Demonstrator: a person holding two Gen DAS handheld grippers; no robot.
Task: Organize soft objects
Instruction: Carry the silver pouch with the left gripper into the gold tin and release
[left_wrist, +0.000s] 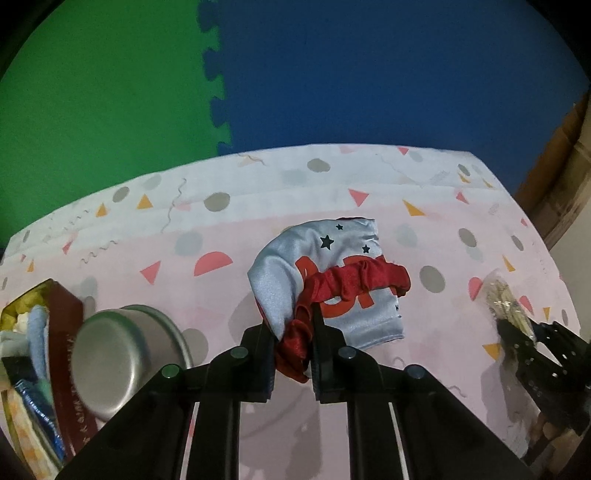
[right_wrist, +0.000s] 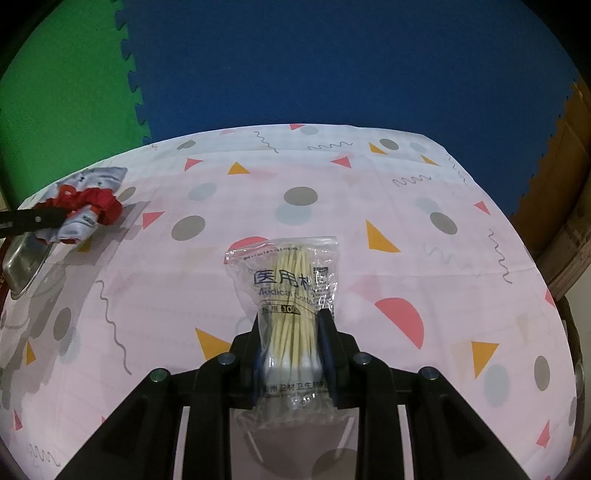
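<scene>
Your left hand-held gripper (left_wrist: 291, 332) is clamped on the red scrunchie (left_wrist: 351, 288), and the risk sits right there: the scrunchie drapes over the pale satin cloth (left_wrist: 317, 258) printed with stars and red letters, and an edge of that cloth seems caught between the fingers too. If you lift, the cloth may come along and then slide free partway, since satin slips easily, or the scrunchie may stretch and snap out of the pinch. The upturned metal pot (left_wrist: 125, 358) lies close on the left, beside the red box (left_wrist: 62, 332) already stuffed with soft things; a careless swing toward the box could knock the pot. Your right hand-held gripper (right_wrist: 291, 343) is closed on the bag of cotton swabs (right_wrist: 284, 295), gripping low on crinkly plastic, so the bag could rotate or slide out if you tilt it. The scrunchie looks gathered, shiny and deep red, lying near the middle of the table (left_wrist: 184, 229) on its patterned covering, with one loop hanging down between the fingers.
</scene>
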